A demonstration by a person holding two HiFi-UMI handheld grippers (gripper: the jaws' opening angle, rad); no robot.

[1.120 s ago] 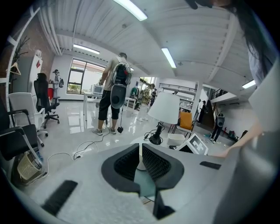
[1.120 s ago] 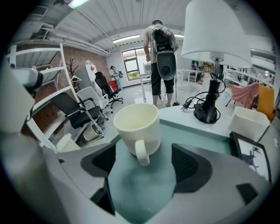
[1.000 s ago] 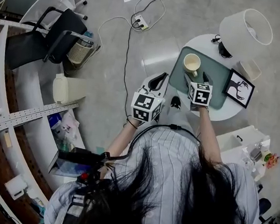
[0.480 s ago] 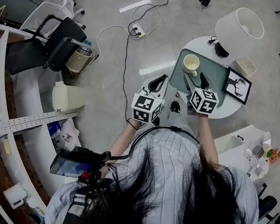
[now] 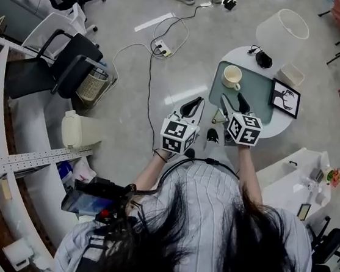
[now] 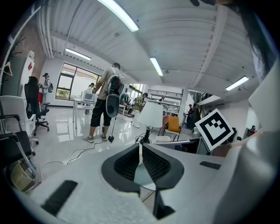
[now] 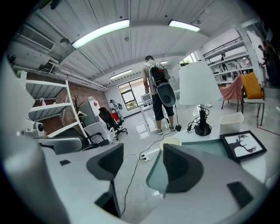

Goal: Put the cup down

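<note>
A cream cup (image 5: 232, 76) stands upright on the green mat (image 5: 256, 87) of the small round white table (image 5: 276, 124), at the mat's far left corner. My right gripper (image 5: 232, 99) hovers over the mat's near edge, short of the cup and apart from it. Its jaws are closing, still well apart, with nothing between them. In the right gripper view the cup (image 7: 170, 141) peeks out just beyond the right gripper (image 7: 142, 151). My left gripper (image 5: 194, 101) is held over the floor left of the table. In its own view the left gripper (image 6: 140, 148) is shut and holds nothing.
On the table stand a white lamp (image 5: 282, 30), a framed tree picture (image 5: 284, 98) and a small white box (image 5: 290, 74). A power strip with cables (image 5: 162, 50) lies on the floor. A black chair (image 5: 50, 62) is at left. A person with a backpack (image 7: 157, 94) stands beyond.
My right gripper has drawn back from the cup toward my body, and its jaws have narrowed. The cup stays on the mat. The left gripper has hardly moved.
</note>
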